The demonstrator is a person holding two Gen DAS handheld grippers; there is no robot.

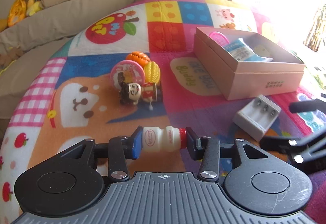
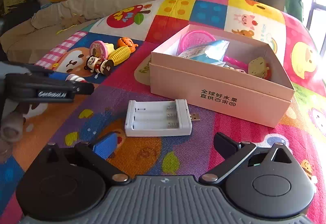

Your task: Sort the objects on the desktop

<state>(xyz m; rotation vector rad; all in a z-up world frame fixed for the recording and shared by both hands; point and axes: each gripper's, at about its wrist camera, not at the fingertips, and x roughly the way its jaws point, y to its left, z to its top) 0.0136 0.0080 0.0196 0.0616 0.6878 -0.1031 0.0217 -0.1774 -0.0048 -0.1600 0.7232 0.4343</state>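
My left gripper [image 1: 163,140] is shut on a small white yogurt bottle [image 1: 162,140] with a red cap, held sideways just above the colourful mat. In the right wrist view that gripper [image 2: 79,83] shows at the left, the bottle [image 2: 76,78] only partly visible. My right gripper [image 2: 165,144] stands open, nothing between its fingers, just short of a white battery charger [image 2: 158,119] lying flat on the mat. The charger [image 1: 257,115] also shows in the left wrist view. A pink cardboard box [image 2: 220,89] sits beyond, holding a pink basket, a blue packet and other toys.
A cluster of toys lies further back on the mat: a doll figure [image 1: 140,92], a toy corn cob [image 1: 151,71], a round pink toy [image 1: 127,76] and an orange toy [image 1: 138,57]. A beige sofa [image 1: 51,16] with plush toys borders the mat.
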